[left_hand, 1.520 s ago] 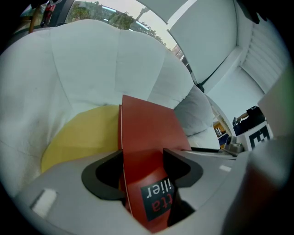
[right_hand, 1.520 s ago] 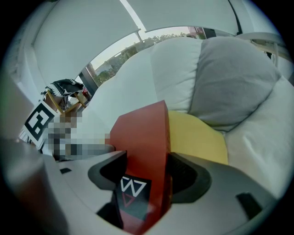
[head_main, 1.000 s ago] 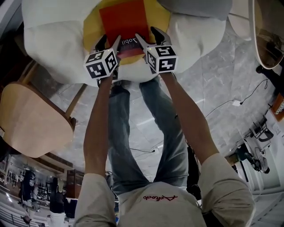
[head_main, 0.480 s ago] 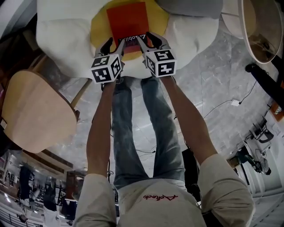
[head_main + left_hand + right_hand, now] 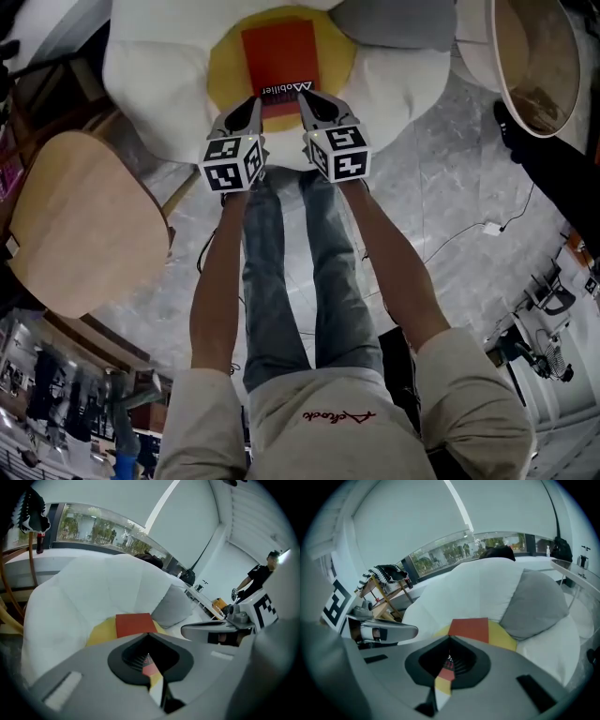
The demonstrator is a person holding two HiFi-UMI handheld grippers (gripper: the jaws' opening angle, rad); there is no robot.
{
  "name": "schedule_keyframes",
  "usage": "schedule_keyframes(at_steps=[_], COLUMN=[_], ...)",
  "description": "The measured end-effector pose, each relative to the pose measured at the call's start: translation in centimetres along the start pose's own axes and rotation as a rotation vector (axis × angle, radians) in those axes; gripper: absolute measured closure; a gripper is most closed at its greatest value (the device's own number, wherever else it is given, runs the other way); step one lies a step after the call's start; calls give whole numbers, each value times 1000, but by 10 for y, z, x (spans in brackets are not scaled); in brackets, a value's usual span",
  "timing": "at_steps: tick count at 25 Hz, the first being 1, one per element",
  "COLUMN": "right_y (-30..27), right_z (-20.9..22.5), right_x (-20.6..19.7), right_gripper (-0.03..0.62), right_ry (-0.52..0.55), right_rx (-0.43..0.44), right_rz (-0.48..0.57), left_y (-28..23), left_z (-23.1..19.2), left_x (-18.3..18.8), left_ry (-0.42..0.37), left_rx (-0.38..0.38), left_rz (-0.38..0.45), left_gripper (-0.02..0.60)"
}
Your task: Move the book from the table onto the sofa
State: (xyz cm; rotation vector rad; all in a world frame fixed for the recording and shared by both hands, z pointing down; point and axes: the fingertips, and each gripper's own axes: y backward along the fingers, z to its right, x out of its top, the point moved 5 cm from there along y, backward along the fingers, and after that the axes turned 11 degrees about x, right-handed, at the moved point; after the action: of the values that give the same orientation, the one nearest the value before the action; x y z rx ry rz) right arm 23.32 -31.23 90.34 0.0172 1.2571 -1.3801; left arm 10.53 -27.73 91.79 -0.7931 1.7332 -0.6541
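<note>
book (image 5: 278, 58): flat on sofa (image 5: 155, 75), on its yellow centre | left gripper (image 5: 251, 105), right gripper (image 5: 309, 101): fingers together, empty, by book's near edge | handling: likely light, stiff, smooth-covered; pinch near edge

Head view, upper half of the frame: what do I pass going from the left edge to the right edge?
wooden chair → left gripper → right gripper → round table. The book and sofa overlap the grippers, so they are left out.
</note>
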Motion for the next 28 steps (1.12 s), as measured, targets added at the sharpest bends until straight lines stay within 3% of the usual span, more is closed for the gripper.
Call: schedule_keyframes(at_steps=[5,10,18,28], right_y=[22,53,106,173], right_z=[-10,-18,-35,-70], right_x=[16,41,99,177], right_gripper=[585,585,585,585], right_ry=[20,42,77,120], right_rx=[1,-20,-45,-75], right_rz=[27,71,176,295], left_y=[22,48,94,171], left_z=[13,35,60,74], left_x=[9,30,93,166], left_ry=[5,-58,-116,-124], left_rx=[-15,-37,-54,-38], left_rz=[19,50,151,256], left_gripper=[572,572,572,572])
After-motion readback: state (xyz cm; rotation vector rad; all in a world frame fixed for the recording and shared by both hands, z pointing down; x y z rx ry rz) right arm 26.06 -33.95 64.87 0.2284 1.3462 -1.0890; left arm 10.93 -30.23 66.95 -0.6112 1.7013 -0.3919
